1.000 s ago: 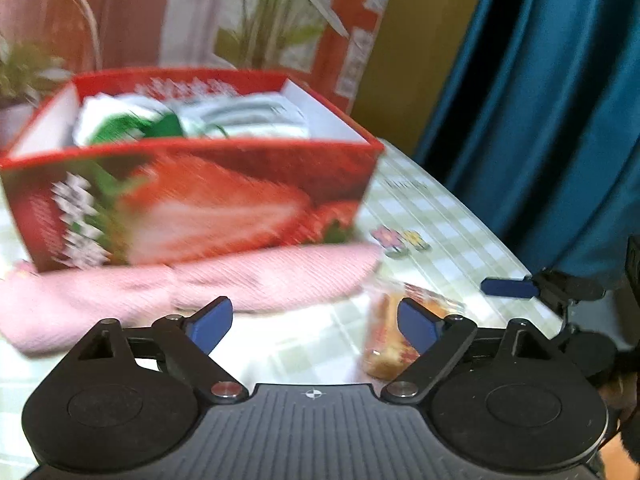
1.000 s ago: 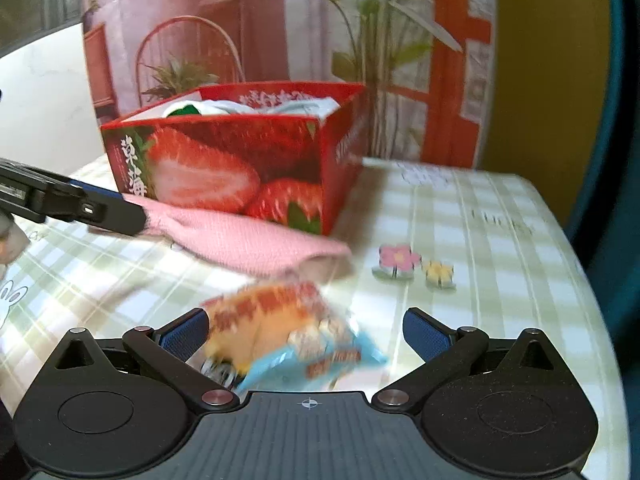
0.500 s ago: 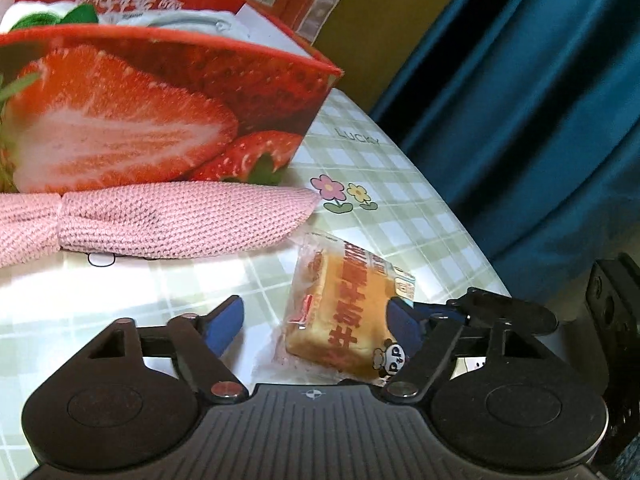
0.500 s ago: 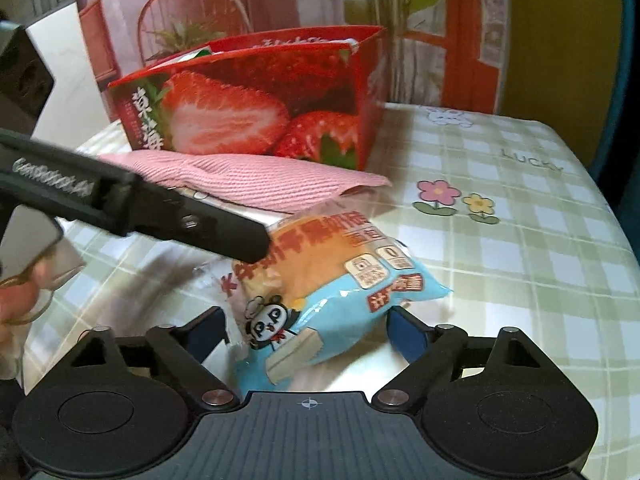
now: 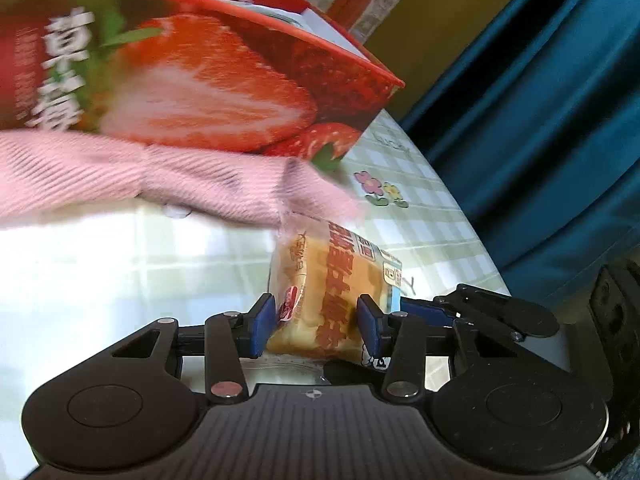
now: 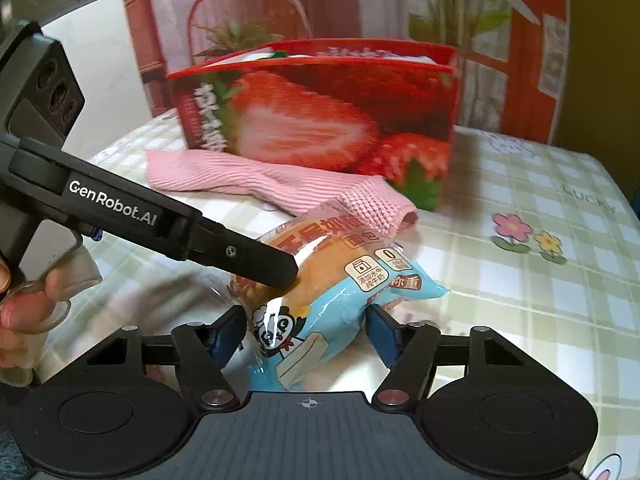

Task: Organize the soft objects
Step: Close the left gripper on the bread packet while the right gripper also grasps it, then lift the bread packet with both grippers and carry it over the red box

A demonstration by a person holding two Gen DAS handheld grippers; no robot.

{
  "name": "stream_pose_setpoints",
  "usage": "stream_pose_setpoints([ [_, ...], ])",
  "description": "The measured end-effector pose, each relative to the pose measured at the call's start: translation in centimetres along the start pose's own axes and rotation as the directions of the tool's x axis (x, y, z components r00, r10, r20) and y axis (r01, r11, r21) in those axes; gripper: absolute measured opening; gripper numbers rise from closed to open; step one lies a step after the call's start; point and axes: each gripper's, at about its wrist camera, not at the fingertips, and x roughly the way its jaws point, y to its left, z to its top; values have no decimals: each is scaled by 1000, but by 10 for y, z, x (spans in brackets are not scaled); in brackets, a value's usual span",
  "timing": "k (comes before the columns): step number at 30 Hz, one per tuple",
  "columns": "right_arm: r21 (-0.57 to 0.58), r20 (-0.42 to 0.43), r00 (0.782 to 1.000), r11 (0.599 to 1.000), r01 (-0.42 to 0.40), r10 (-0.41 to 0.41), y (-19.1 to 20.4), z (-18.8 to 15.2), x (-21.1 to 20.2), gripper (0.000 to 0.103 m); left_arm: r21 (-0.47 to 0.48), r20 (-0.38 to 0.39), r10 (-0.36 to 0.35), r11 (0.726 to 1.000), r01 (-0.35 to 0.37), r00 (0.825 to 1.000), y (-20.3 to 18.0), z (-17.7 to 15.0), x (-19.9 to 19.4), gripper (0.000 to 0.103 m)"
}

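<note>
A bread packet in a clear and light-blue wrapper lies on the checked tablecloth, just in front of a pink knitted cloth. My left gripper is closing across it, and both blue pads touch its sides. In the right wrist view the same bread packet has its blue end between the pads of my right gripper. Those jaws are closing too, and the pads stand right at the wrapper without clearly pressing it. The left gripper's black finger lies against the packet's top left.
A red strawberry-printed box with white and green things inside stands behind the pink cloth. The table ends at the right near a teal curtain. A hand holds the left gripper's handle.
Both grippers have come in and down over the bread packet from opposite sides. Their jaws have narrowed from wide open until the pads reach the wrapper.
</note>
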Motion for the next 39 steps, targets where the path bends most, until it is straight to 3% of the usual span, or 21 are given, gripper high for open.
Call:
stream_pose_setpoints([
  [4, -111, 23, 1000, 994, 21, -19, 30, -8, -4, 59, -32, 26, 7, 999, -6, 1000, 7, -18, -19, 47],
  [11, -190, 67, 998, 982, 19, -6, 48, -11, -11, 57, -37, 50, 13, 999, -11, 999, 9, -22, -35, 47],
  [20, -196, 118, 993, 980, 14, 9, 44, -7, -20, 57, 15, 86, 10, 1000, -11, 996, -3, -16, -49, 45],
  [27, -216, 151, 988, 976, 6, 27, 32, 20, -27, 57, 95, 121, -19, 995, 8, 992, -15, 19, -66, 45],
  [33, -268, 193, 980, 964, 0, 54, 22, 68, -25, 57, 106, 196, 16, 994, -38, 980, -19, 59, -77, 46],
  [36, -239, 222, 972, 971, -16, 71, 13, 96, -22, 57, 101, 214, 23, 994, -45, 977, -17, 85, -77, 48],
  [39, -270, 252, 967, 963, 20, 50, 8, 123, -18, 57, 89, 225, 10, 996, -31, 974, -14, 112, -76, 48],
])
